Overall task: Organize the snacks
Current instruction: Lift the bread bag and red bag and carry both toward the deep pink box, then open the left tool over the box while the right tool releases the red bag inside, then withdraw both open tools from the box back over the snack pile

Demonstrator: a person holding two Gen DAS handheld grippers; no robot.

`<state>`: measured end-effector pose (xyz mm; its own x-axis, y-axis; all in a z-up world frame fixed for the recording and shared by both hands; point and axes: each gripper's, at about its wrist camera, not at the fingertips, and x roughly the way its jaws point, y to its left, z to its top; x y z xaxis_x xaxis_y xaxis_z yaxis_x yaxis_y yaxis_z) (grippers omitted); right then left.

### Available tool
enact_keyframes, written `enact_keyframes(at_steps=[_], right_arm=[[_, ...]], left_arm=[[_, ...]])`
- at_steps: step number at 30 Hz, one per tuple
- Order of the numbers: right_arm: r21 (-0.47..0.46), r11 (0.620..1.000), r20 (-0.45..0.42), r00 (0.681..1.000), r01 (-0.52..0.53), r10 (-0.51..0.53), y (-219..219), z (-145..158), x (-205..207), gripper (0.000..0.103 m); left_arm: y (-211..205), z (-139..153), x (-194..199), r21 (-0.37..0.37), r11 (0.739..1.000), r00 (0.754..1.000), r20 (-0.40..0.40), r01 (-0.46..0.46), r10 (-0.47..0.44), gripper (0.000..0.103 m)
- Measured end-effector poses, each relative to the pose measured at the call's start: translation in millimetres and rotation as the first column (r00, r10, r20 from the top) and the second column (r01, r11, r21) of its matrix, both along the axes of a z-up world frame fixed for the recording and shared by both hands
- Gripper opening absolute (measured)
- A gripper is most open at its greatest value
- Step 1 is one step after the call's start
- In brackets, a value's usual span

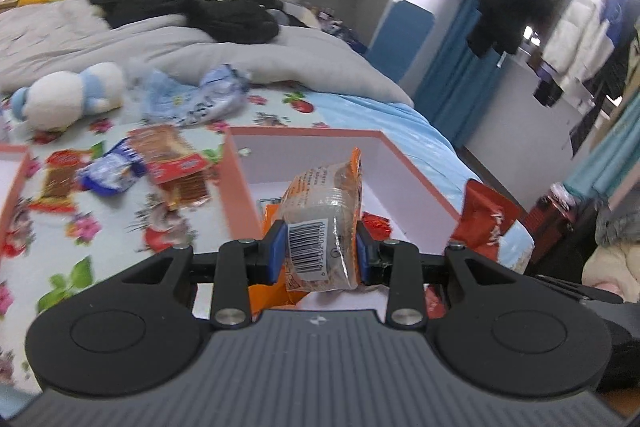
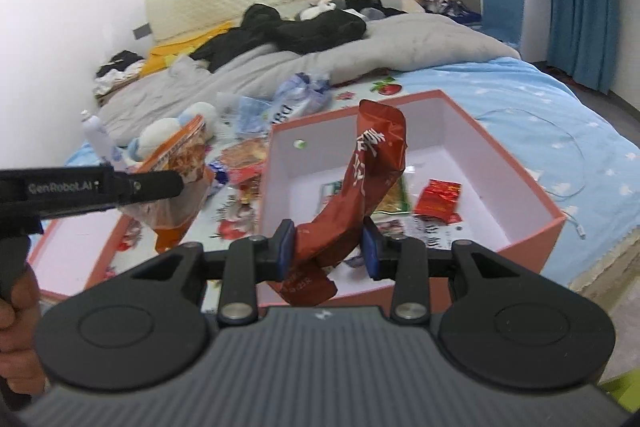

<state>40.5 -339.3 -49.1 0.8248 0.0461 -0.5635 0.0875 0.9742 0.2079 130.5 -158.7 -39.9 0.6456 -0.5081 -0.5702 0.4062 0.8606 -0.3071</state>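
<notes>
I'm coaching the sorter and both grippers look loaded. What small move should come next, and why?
Probably lower the right gripper a little and open it. It is shut on the red packet, which hangs above the open pink box where other snacks already lie. The left gripper, shut on the orange packet, can follow.

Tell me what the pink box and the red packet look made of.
Pink box: likely cardboard, matte; stiff, thin, straight walls with white inside.
Red packet in the right gripper: probably plastic film, slightly glossy; it creases and bends over.
</notes>
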Motion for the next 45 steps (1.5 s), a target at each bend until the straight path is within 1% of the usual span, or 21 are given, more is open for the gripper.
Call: enact_keyframes(at_steps=[5, 9, 13, 15, 19, 25, 26, 27, 28, 29, 30, 31, 37, 45], right_arm=[[-0.040, 0.998, -0.003, 0.999, 0.046, -0.047, -24, -7, 27, 0.038], [-0.055, 0.996, -0.020, 0.998, 0.065, -0.067, -42, -15, 51, 0.038], [-0.070, 0.996, -0.068, 0.995, 0.063, -0.068, -56, -29, 79, 0.039], [-0.059, 0.997, -0.104, 0.993, 0.053, -0.059, -61, -38, 91, 0.039], [-0.048, 0.998, -0.147, 0.988, 0.050, -0.057, -69, -51, 103, 0.039], [-0.030, 0.997, -0.172, 0.982, 0.072, -0.076, -77, -61, 107, 0.040], [-0.034, 0.997, -0.175, 0.981, 0.074, -0.079, -78, -62, 107, 0.041], [-0.036, 0.996, -0.179, 0.980, 0.078, -0.083, -78, -63, 107, 0.041], [-0.035, 0.996, -0.180, 0.980, 0.082, -0.087, -80, -63, 107, 0.045], [-0.035, 0.995, -0.182, 0.979, 0.089, -0.094, -80, -63, 107, 0.056], [-0.034, 0.995, -0.177, 0.979, 0.097, -0.101, -81, -63, 105, 0.062], [-0.029, 0.995, -0.169, 0.980, 0.099, -0.103, -81, -61, 104, 0.067], [-0.004, 0.995, -0.118, 0.988, 0.104, -0.104, -79, -51, 89, 0.066], [0.023, 0.995, -0.025, 0.995, 0.098, -0.097, -59, -34, 53, 0.066]], left_arm=[[-38, -4, 31, 0.016, 0.999, 0.999, 0.003, 0.051, -0.051, 0.039], [-62, -14, 61, 0.041, 0.996, 0.997, -0.021, 0.080, -0.079, 0.039], [-84, -31, 91, 0.067, 0.993, 0.993, -0.074, 0.101, -0.096, 0.039], [-94, -39, 102, 0.095, 0.990, 0.991, -0.093, 0.107, -0.098, 0.039], [-101, -50, 120, 0.094, 0.989, 0.984, -0.148, 0.110, -0.095, 0.040], [-101, -54, 121, 0.104, 0.987, 0.981, -0.162, 0.120, -0.103, 0.040], [-99, -54, 121, 0.103, 0.988, 0.982, -0.162, 0.114, -0.097, 0.042], [-97, -54, 121, 0.104, 0.989, 0.983, -0.162, 0.109, -0.091, 0.051], [-95, -52, 121, 0.104, 0.989, 0.983, -0.162, 0.106, -0.089, 0.057], [-93, -51, 120, 0.101, 0.990, 0.984, -0.155, 0.102, -0.086, 0.066], [-91, -49, 119, 0.099, 0.990, 0.986, -0.145, 0.097, -0.082, 0.067], [-90, -46, 117, 0.098, 0.991, 0.987, -0.138, 0.094, -0.080, 0.067], [-72, -28, 100, 0.103, 0.992, 0.995, -0.078, 0.074, -0.066, 0.067], [-35, -6, 64, 0.087, 0.996, 1.000, 0.015, 0.022, -0.023, 0.067]])
